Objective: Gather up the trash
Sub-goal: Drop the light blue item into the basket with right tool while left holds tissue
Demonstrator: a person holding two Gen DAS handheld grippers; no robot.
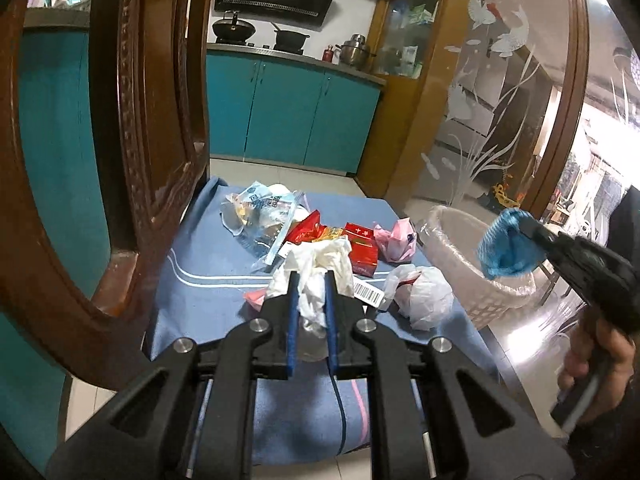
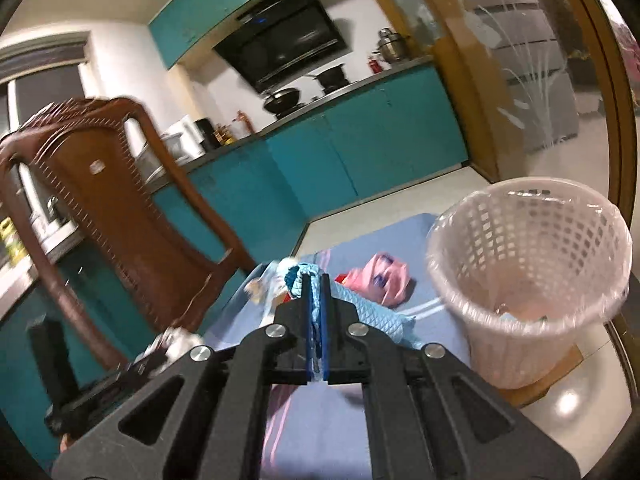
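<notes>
My left gripper (image 1: 311, 276) is shut on a crumpled white tissue (image 1: 320, 276), held above the blue cloth (image 1: 208, 296). Past it lie a clear plastic bag (image 1: 260, 212), a red wrapper (image 1: 306, 228), a red box (image 1: 362, 248), a pink paper wad (image 1: 396, 238) and a white plastic wad (image 1: 424, 298). My right gripper (image 1: 520, 220), at the right of the left wrist view, is shut on a blue quilted cloth (image 1: 506, 248) over the near rim of the pale lined basket (image 1: 452, 232). In the right wrist view the right gripper (image 2: 316, 280) pinches that blue cloth (image 2: 360, 308), with the basket (image 2: 532, 280) to its right.
A brown carved chair (image 1: 132, 128) stands close on the left of the table. Teal kitchen cabinets (image 1: 288, 116) and a stove run behind. A frosted glass partition (image 1: 500, 100) stands at the right. A hand (image 1: 596, 356) grips the right tool.
</notes>
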